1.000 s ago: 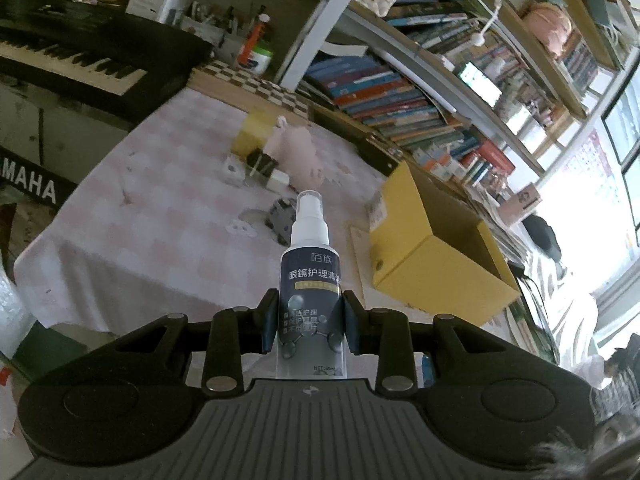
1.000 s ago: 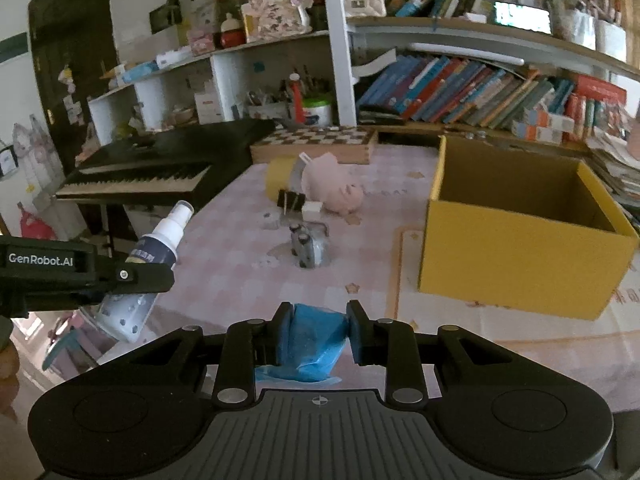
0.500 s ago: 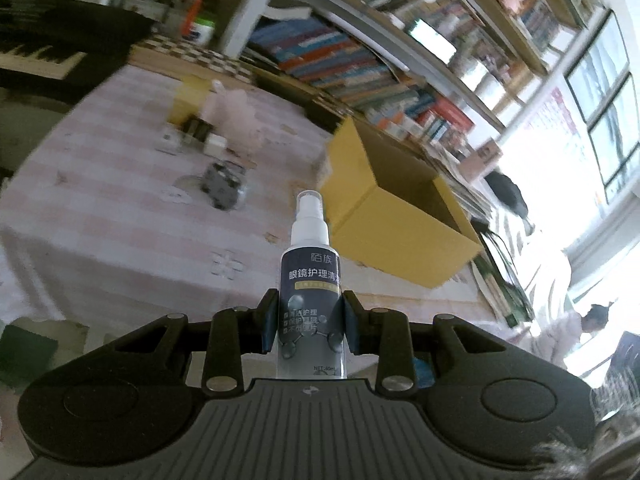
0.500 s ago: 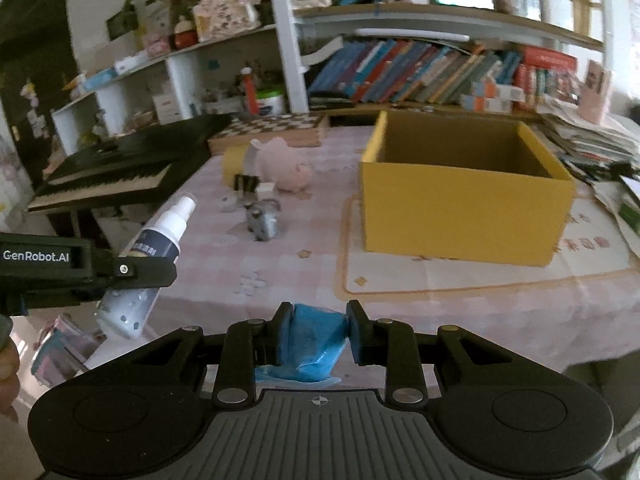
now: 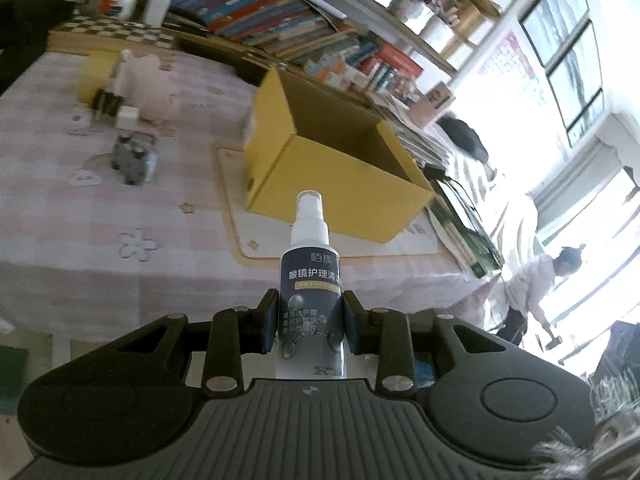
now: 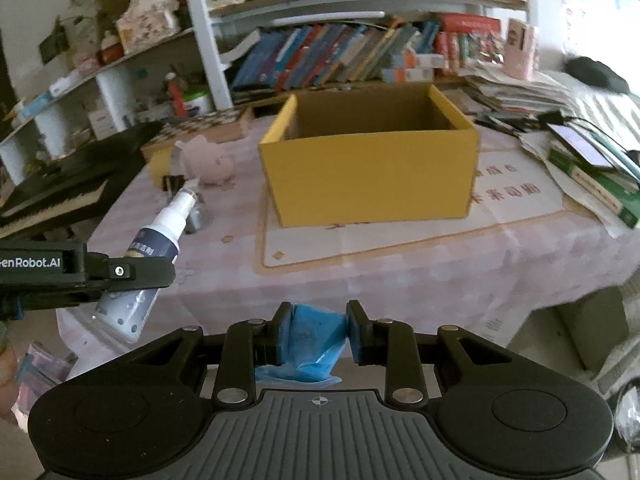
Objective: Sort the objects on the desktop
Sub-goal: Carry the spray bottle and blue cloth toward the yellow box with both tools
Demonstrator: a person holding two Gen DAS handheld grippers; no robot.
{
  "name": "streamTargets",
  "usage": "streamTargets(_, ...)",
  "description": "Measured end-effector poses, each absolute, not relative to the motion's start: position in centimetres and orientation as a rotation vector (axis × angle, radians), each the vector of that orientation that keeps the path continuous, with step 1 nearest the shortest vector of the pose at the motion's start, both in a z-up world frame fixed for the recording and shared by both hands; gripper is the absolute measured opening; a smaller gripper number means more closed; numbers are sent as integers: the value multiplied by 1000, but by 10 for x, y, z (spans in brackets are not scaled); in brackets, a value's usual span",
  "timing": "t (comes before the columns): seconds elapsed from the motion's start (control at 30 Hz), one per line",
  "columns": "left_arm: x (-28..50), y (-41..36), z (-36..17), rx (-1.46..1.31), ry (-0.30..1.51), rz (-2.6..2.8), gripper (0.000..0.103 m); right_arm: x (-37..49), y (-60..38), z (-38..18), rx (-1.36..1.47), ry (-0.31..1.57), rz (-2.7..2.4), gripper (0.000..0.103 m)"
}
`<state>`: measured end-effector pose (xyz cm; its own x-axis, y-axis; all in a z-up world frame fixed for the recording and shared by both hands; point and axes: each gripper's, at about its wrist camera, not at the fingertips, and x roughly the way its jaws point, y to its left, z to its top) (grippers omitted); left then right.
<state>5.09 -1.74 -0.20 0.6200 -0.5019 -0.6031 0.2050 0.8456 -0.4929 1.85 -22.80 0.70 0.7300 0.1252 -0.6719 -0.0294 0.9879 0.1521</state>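
Observation:
My left gripper [image 5: 310,322] is shut on a spray bottle [image 5: 310,280] with a dark label and white nozzle, held in the air before the table's front edge. It also shows in the right wrist view [image 6: 154,248], to the left. My right gripper [image 6: 318,330] is shut on a crumpled blue bag [image 6: 310,338], also off the table's front edge. An open yellow box [image 6: 372,168] [image 5: 328,160] stands on a mat on the table ahead. A pink pig [image 6: 208,162], a small yellow box [image 5: 96,74] and a grey gadget [image 5: 132,156] lie left of it.
A pink checked cloth covers the table [image 6: 400,268]. Books and papers [image 6: 580,152] are piled at the table's right. A black keyboard [image 6: 60,184] stands at the left. Bookshelves [image 6: 340,52] run behind. A chessboard [image 5: 116,34] lies at the back.
Both grippers have swung right with their loads. The yellow box has come toward the middle of both views and looks nearer. Grips are unchanged.

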Motion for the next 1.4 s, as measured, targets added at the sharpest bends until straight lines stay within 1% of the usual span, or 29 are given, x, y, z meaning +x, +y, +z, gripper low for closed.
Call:
streamTargets(0.33, 72, -49, 2, -373, 816, -470, 30, 30, -256, 6, 151, 754, 55, 28)
streamTargets(0.77, 107, -84, 7, -373, 800, -479, 30, 69, -289, 9, 137, 755, 81, 28)
streamTargets(1.0, 124, -103, 15, -351, 749, -491, 30, 91, -302, 14, 107, 735, 109, 28)
streamTargets(1.4, 159, -124, 39, -323, 653, -452, 30, 136, -322, 36, 39, 642, 199, 28)
